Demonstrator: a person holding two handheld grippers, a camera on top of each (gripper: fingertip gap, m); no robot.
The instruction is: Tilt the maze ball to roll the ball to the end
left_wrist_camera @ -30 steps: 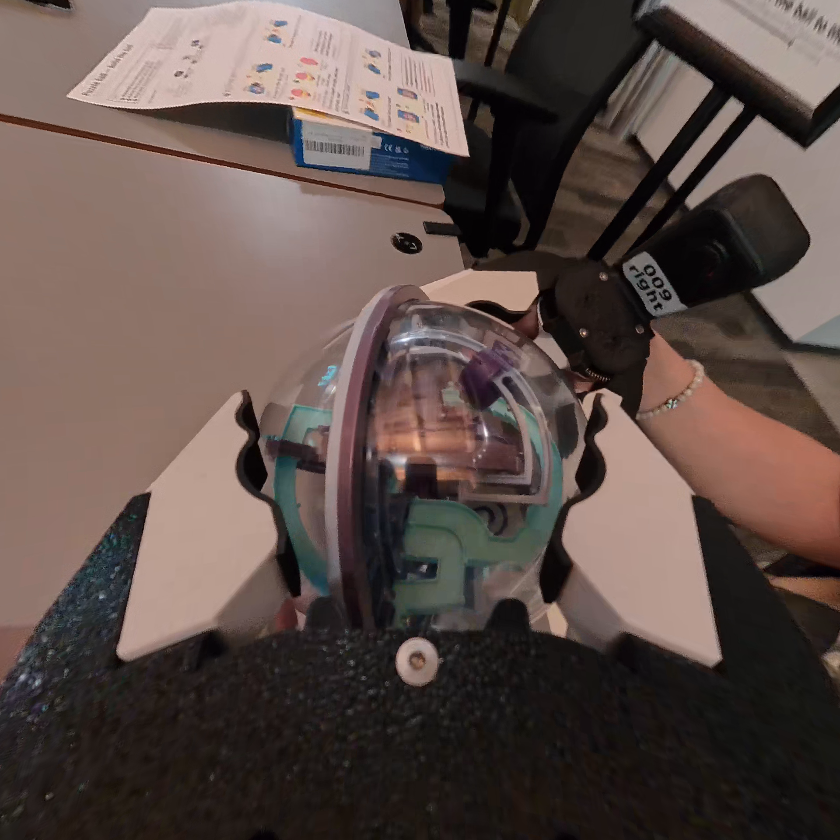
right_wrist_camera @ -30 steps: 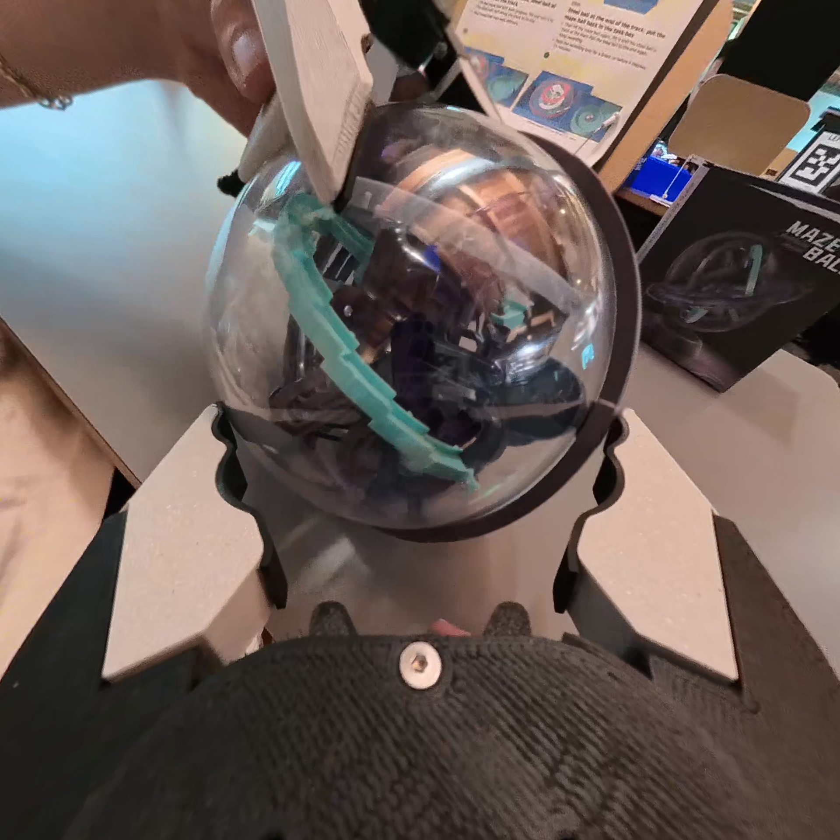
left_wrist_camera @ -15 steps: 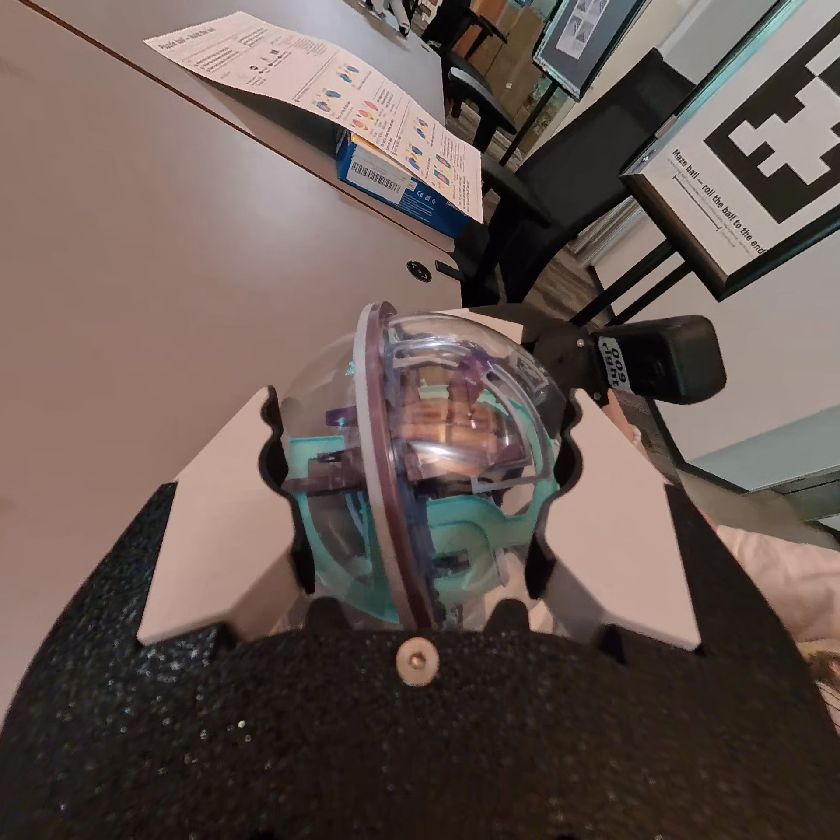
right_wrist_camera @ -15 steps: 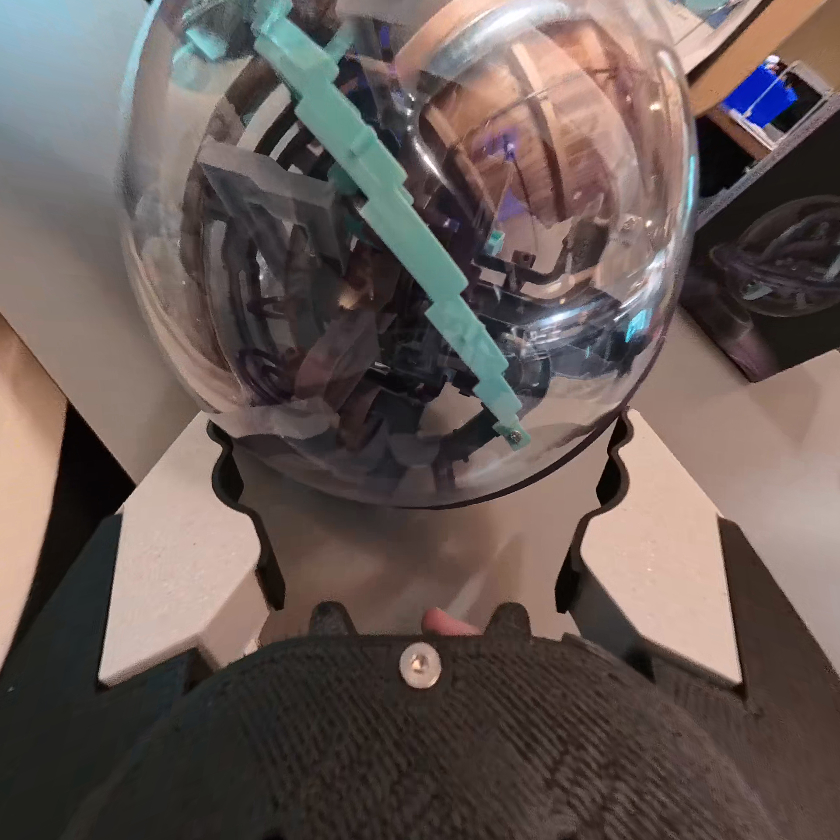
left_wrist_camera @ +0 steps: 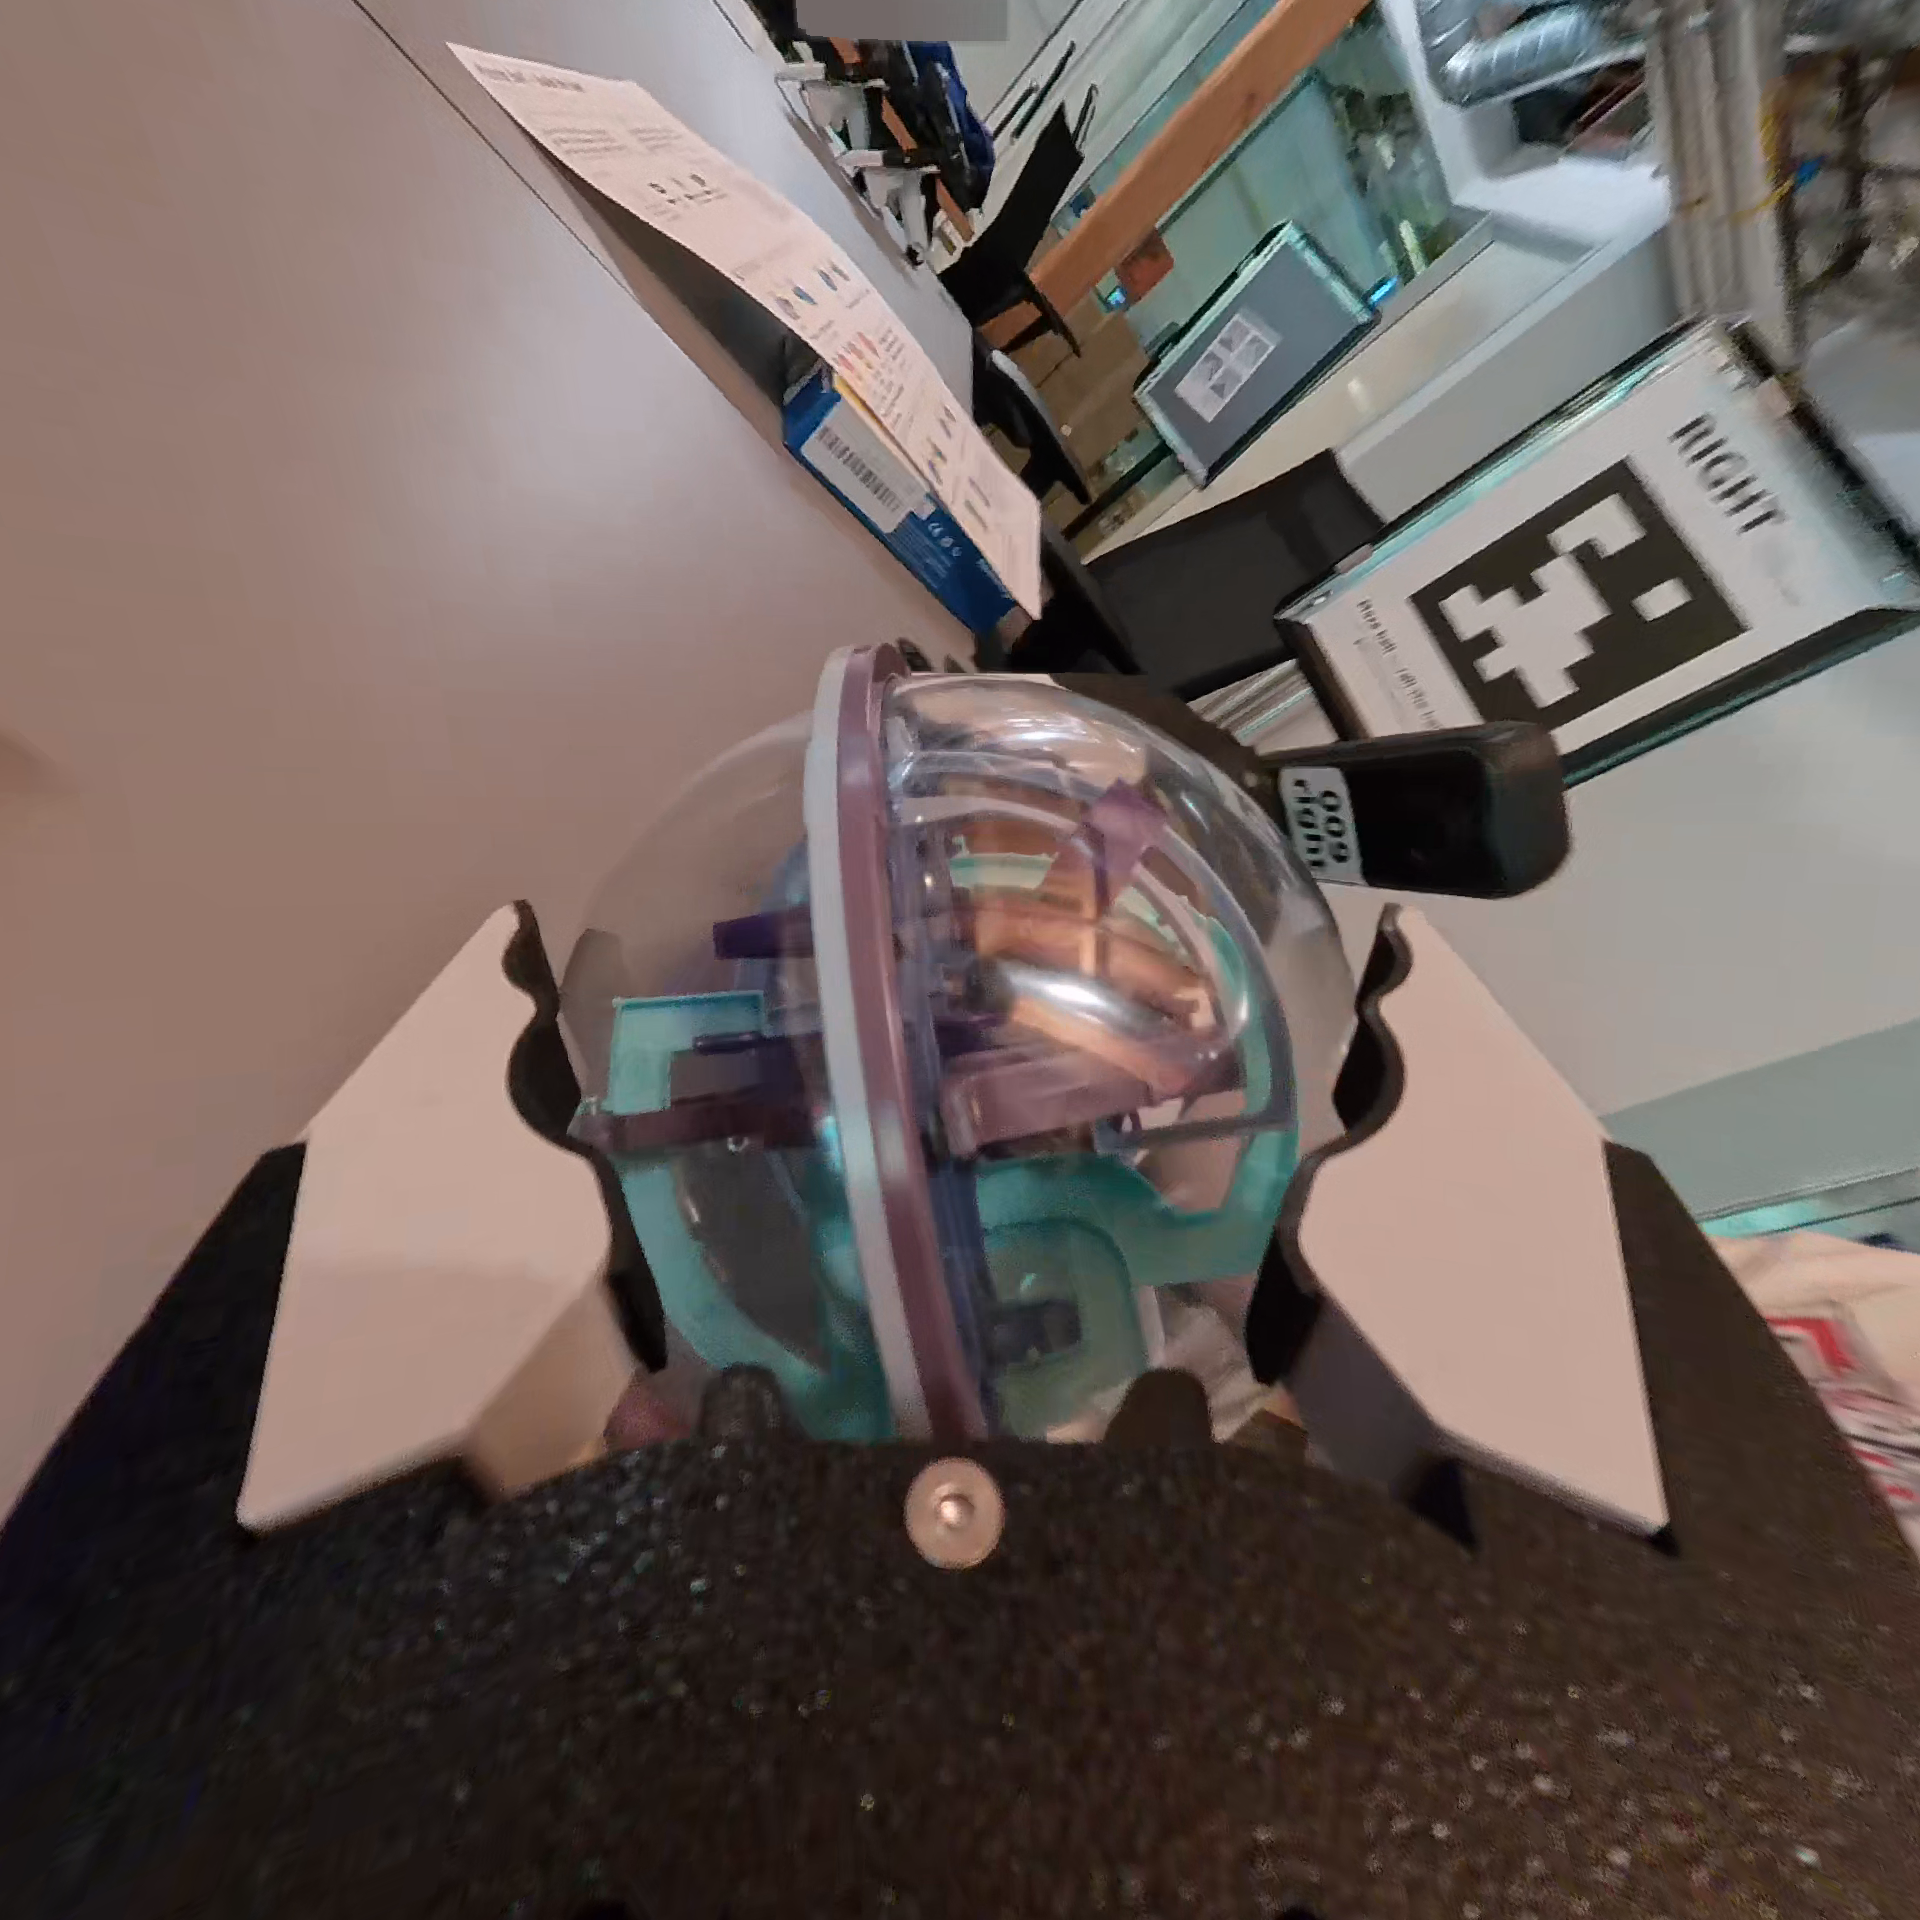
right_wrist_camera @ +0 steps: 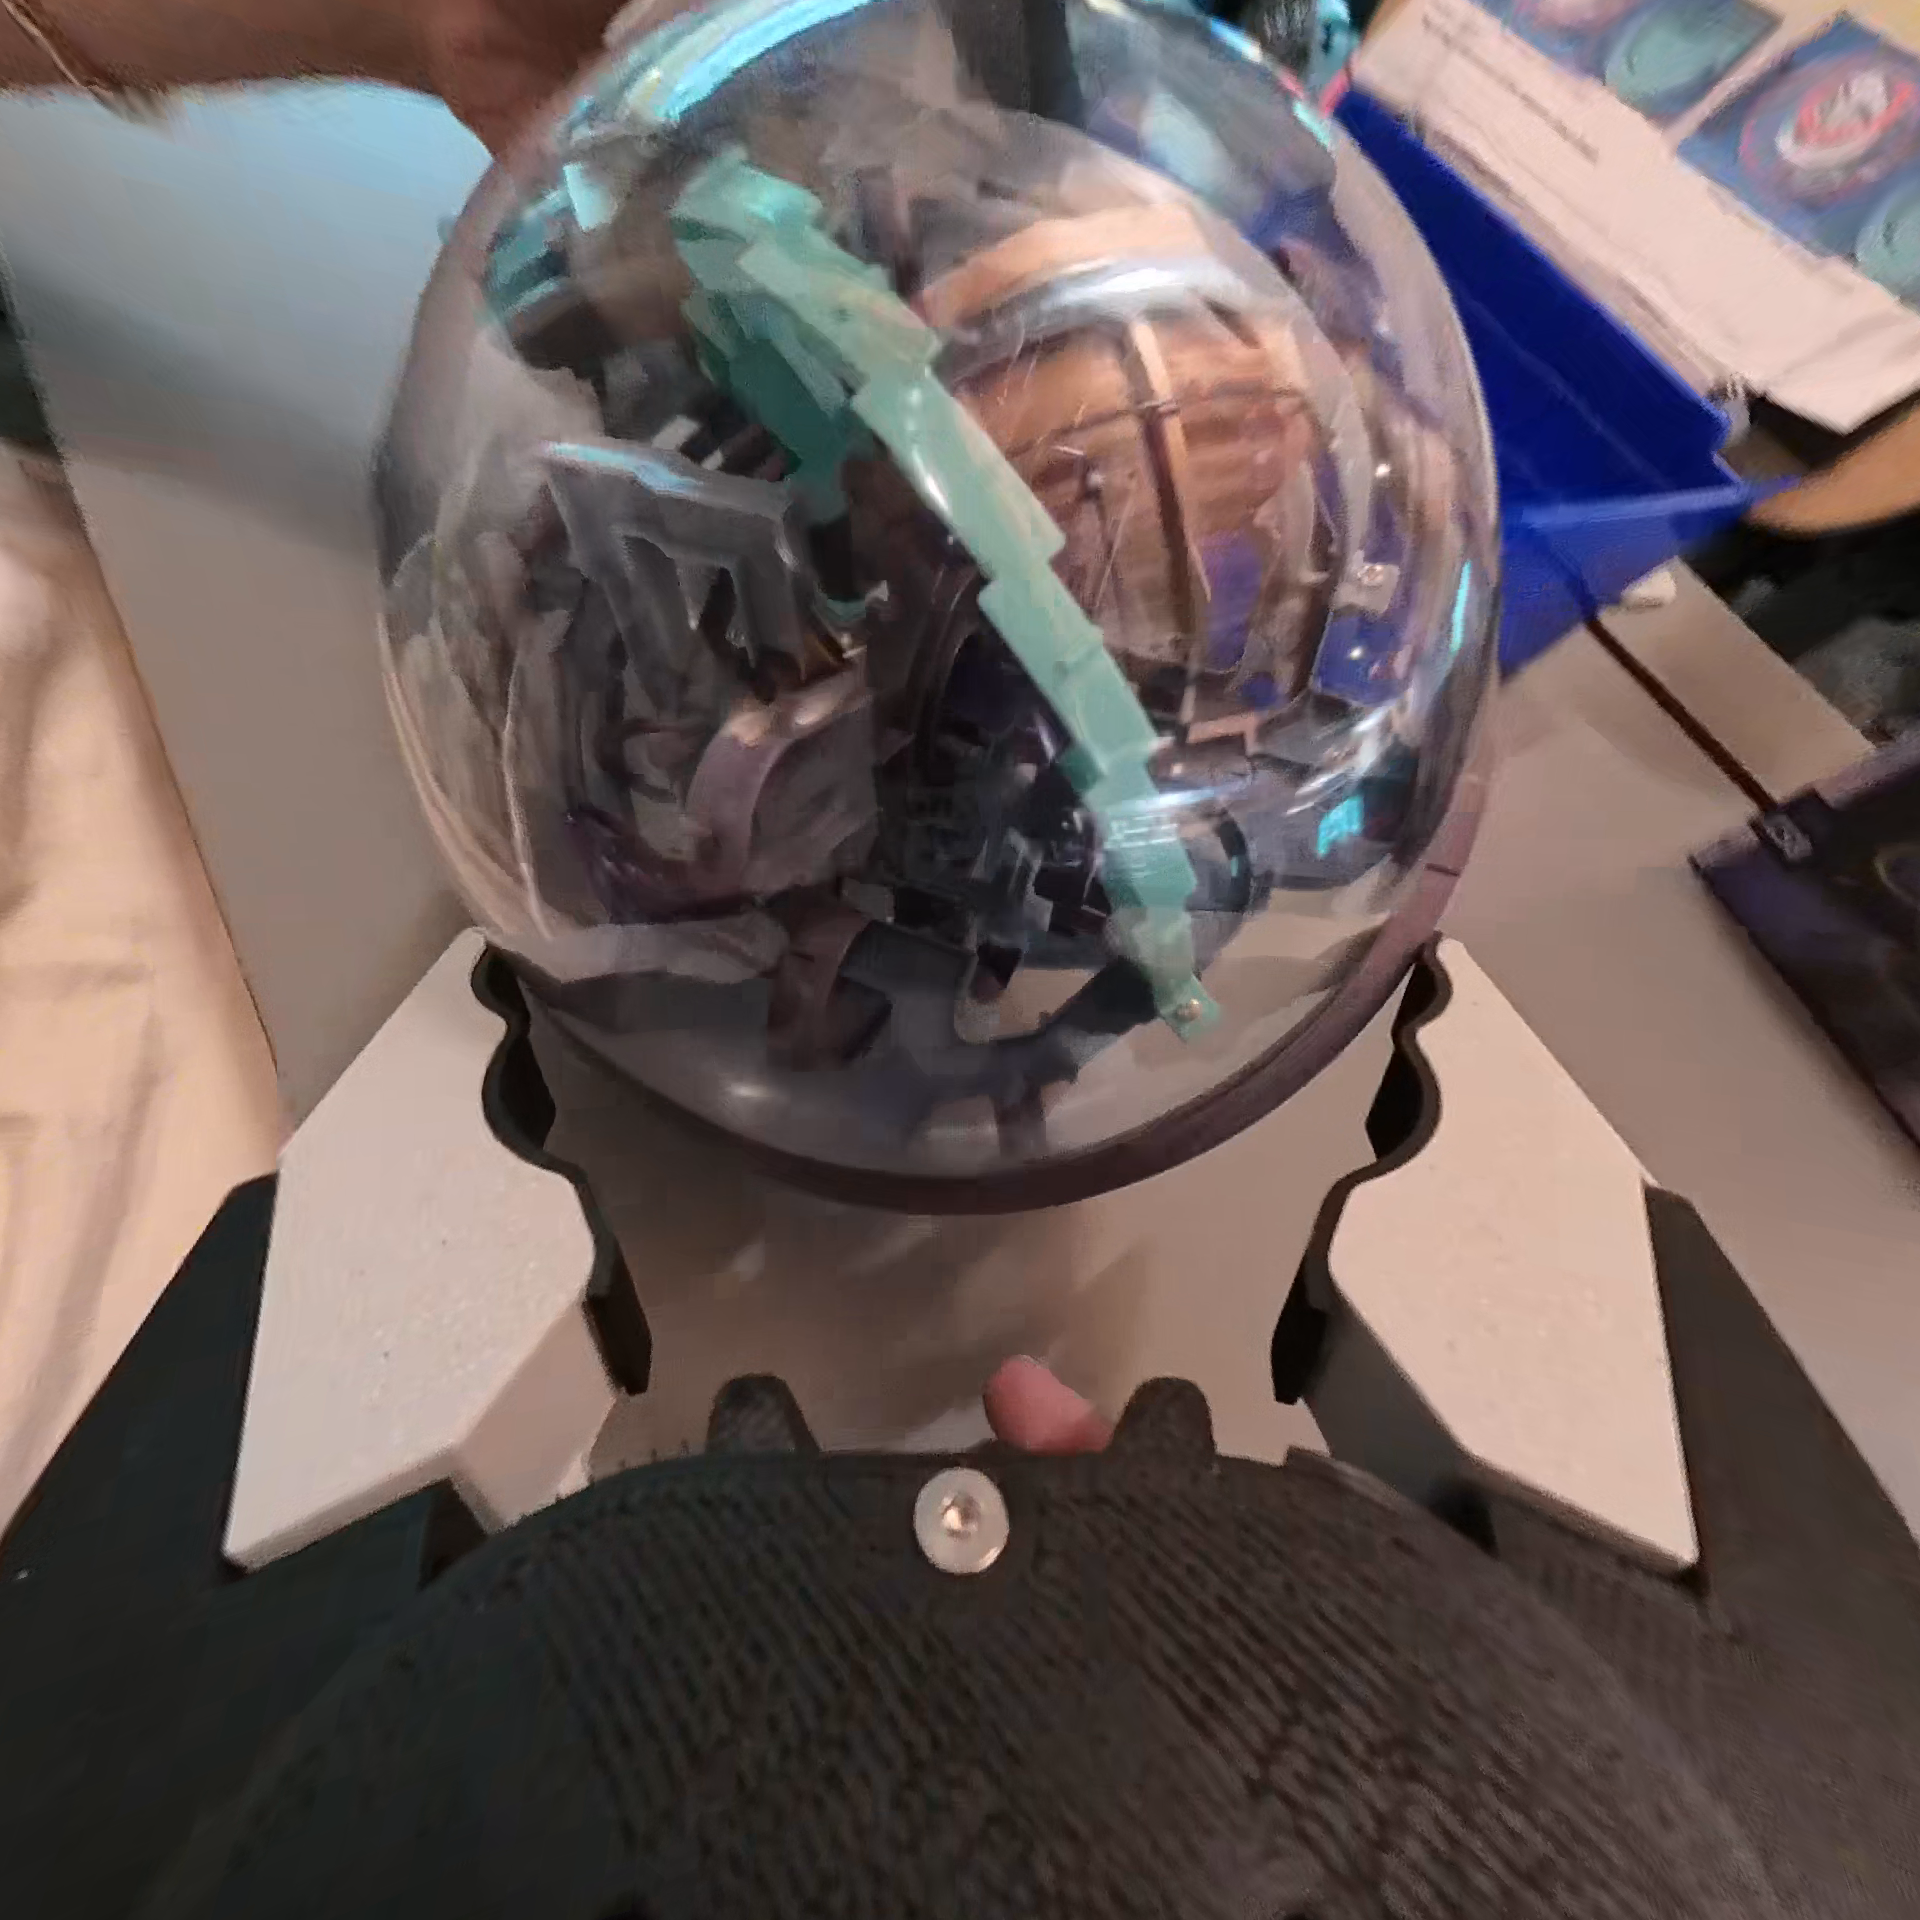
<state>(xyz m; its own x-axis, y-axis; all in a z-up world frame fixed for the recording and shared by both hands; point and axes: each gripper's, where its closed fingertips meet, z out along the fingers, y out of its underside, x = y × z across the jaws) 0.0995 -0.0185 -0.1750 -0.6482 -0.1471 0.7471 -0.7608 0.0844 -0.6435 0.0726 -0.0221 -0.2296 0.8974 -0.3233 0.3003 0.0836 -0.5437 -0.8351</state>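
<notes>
The maze ball (left_wrist_camera: 935, 1039) is a clear sphere with a dark equator ring and teal, purple and brown tracks inside. My left gripper (left_wrist_camera: 951, 935) is shut on it, one white finger on each side, deep between the fingers. In the right wrist view the ball (right_wrist_camera: 935, 623) fills the upper middle, and my right gripper (right_wrist_camera: 956, 966) holds its lower rim between the fingertips. The right gripper's black body (left_wrist_camera: 1423, 821) shows behind the ball in the left wrist view. The ball is held off the table (left_wrist_camera: 312, 520) and tilted. I cannot pick out the small ball inside.
A printed sheet (left_wrist_camera: 727, 239) lies over a blue box (left_wrist_camera: 894, 499) at the table's far edge. A sign with a black-and-white marker (left_wrist_camera: 1621, 592) and a black chair (left_wrist_camera: 1226, 561) stand beyond. A dark product box (right_wrist_camera: 1849, 862) lies right. A hand (right_wrist_camera: 499, 62) shows above the ball.
Both grippers have rolled with the ball. The table line now slants much more steeply in the left view. The teal track has swung round in the right view. The grips are unchanged.
</notes>
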